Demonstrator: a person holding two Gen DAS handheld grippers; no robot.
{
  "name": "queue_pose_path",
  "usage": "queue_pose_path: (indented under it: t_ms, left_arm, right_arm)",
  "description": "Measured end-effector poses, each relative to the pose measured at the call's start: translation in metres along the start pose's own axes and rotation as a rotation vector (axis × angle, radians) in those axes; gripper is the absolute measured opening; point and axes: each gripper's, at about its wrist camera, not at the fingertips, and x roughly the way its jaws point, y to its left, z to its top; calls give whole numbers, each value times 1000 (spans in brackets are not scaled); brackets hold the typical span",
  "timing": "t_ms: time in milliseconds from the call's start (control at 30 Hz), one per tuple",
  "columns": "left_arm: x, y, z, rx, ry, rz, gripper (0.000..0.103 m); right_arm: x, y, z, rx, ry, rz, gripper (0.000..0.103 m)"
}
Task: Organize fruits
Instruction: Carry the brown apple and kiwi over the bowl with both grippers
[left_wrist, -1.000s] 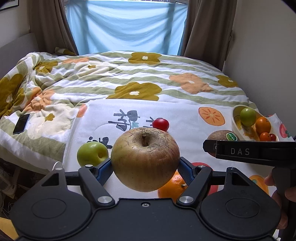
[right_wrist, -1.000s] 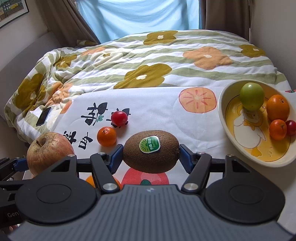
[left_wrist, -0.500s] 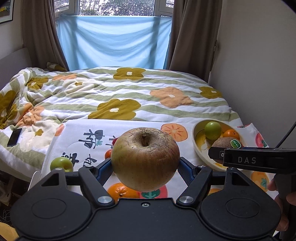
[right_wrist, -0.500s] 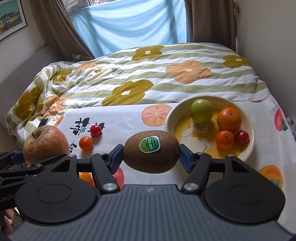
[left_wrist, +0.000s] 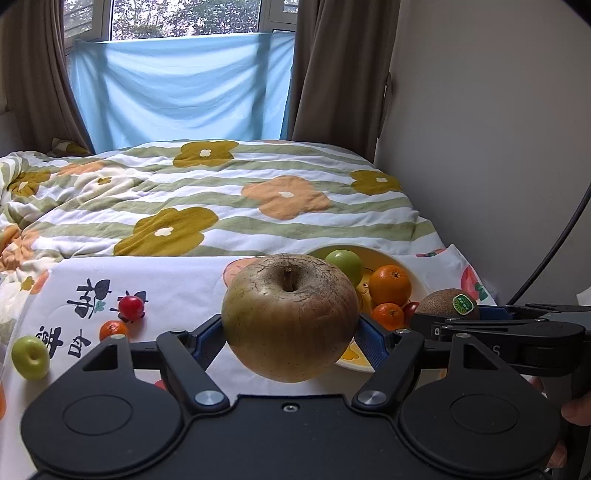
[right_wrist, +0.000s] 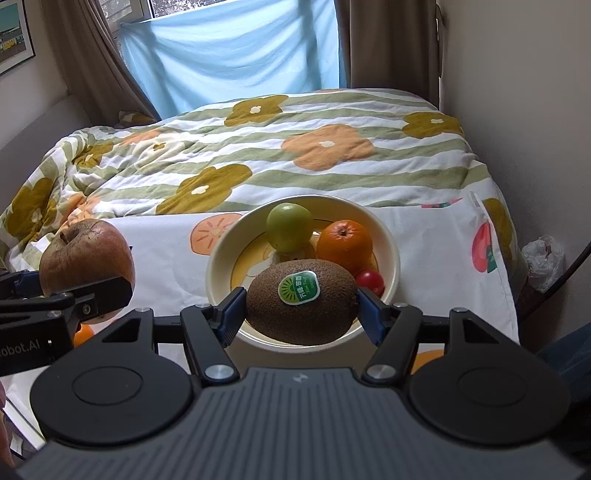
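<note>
My left gripper (left_wrist: 290, 332) is shut on a large brownish apple (left_wrist: 290, 317) and holds it in the air left of the bowl. My right gripper (right_wrist: 301, 306) is shut on a brown kiwi (right_wrist: 301, 301) with a green sticker, held over the near rim of the cream bowl (right_wrist: 218, 258). The bowl holds a green fruit (right_wrist: 289, 226), a large orange (right_wrist: 344, 242) and a red cherry tomato (right_wrist: 370, 281). The apple also shows in the right wrist view (right_wrist: 86, 254), and the kiwi in the left wrist view (left_wrist: 448, 304).
On the white printed cloth (left_wrist: 177, 280) lie a red tomato (left_wrist: 130, 307), a small orange (left_wrist: 113, 329) and a green fruit (left_wrist: 30, 357). A flowered quilt (left_wrist: 221, 192) covers the bed behind. A wall (left_wrist: 498, 147) stands at the right.
Both grippers have moved right towards the bowl with their fruits. The kiwi now hangs over the bowl's near rim; the apple is now just left of the bowl.
</note>
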Motion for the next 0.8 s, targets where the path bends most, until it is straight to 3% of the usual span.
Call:
queue_pose_path:
  t_ms: [300, 800]
  left_arm:
    - [53, -26, 10, 42, 30, -18, 78]
    - [133, -42, 15, 102, 150, -31, 78]
  right_arm:
    - [22, -31, -5, -22, 23, 1, 79]
    - [49, -38, -8, -96, 25, 21, 79]
